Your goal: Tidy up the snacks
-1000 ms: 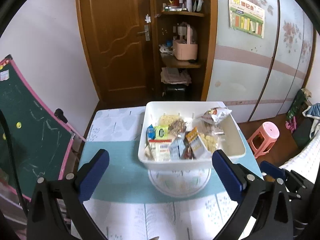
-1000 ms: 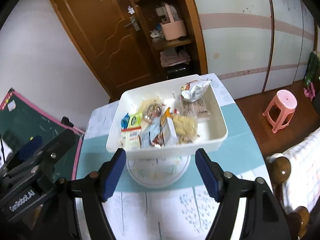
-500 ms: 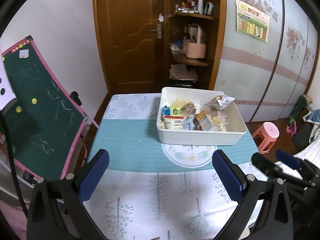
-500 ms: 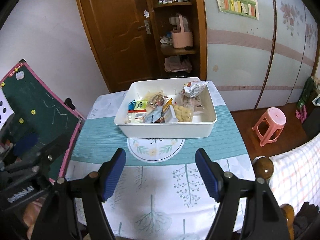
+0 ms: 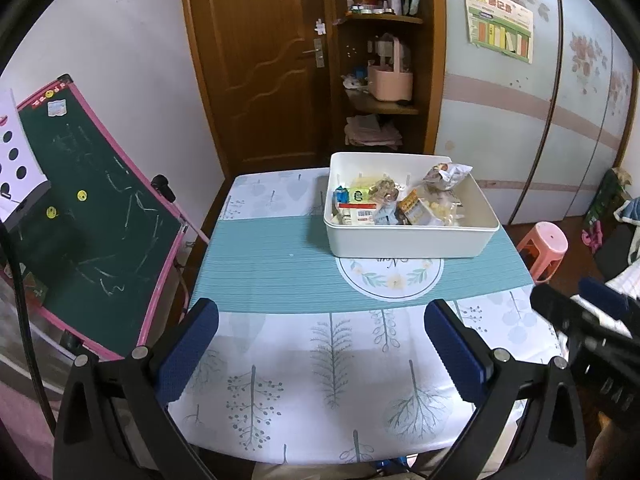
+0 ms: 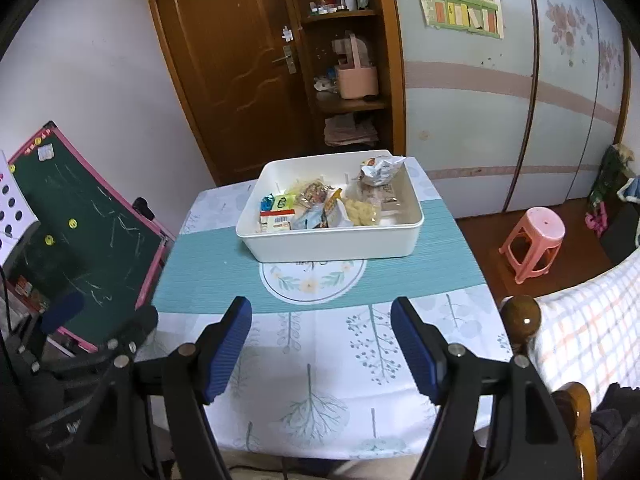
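Note:
A white plastic bin [image 5: 404, 242] stands at the far side of the table and holds several snack packets [image 5: 396, 206]. It also shows in the right wrist view [image 6: 332, 246], with the snack packets [image 6: 320, 206] inside. A silver crinkled bag [image 6: 378, 168] lies at the bin's back right. My left gripper [image 5: 320, 354] is open and empty, over the near part of the table. My right gripper [image 6: 322, 354] is open and empty, also near the front edge, well short of the bin.
The table [image 5: 320, 360] has a white tree-print cloth with a teal band. A green chalkboard easel [image 5: 84, 216] stands left. A pink stool [image 6: 534, 240] and a bed post [image 6: 520, 318] are right. A brown door [image 5: 260, 64] and shelves [image 5: 380, 108] are behind.
Both grippers have pulled back from the bin toward the table's near edge. The bin now looks smaller and farther away. Both stay open and empty.

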{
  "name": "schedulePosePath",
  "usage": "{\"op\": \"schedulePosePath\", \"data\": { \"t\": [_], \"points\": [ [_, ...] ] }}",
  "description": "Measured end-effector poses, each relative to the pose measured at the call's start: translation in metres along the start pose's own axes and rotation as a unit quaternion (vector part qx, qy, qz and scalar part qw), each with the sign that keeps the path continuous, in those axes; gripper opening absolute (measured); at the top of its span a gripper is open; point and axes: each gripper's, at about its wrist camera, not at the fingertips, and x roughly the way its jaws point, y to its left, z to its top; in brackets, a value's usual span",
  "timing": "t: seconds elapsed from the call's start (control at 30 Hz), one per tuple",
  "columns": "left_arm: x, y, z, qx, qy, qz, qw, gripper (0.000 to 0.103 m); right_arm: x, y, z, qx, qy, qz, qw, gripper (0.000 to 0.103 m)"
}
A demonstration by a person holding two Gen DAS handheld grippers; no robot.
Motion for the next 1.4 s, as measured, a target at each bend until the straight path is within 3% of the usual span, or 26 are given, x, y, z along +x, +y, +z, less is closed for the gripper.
{"op": "schedulePosePath", "data": {
  "t": [0.27,1.4],
  "points": [
    [-0.005,-0.003,-0.001,0.001,-0.011,0.013,0.9999,0.102,-0.002,0.002,-0.005,-0.011,-0.005,-0.011,1.0,0.073],
    [0.012,0.002,-0.004,-0.022,0.017,-0.004,0.9996,0.102,0.009,0.003,-0.006,-0.017,0.002,0.002,1.0,0.073]
  ]
}}
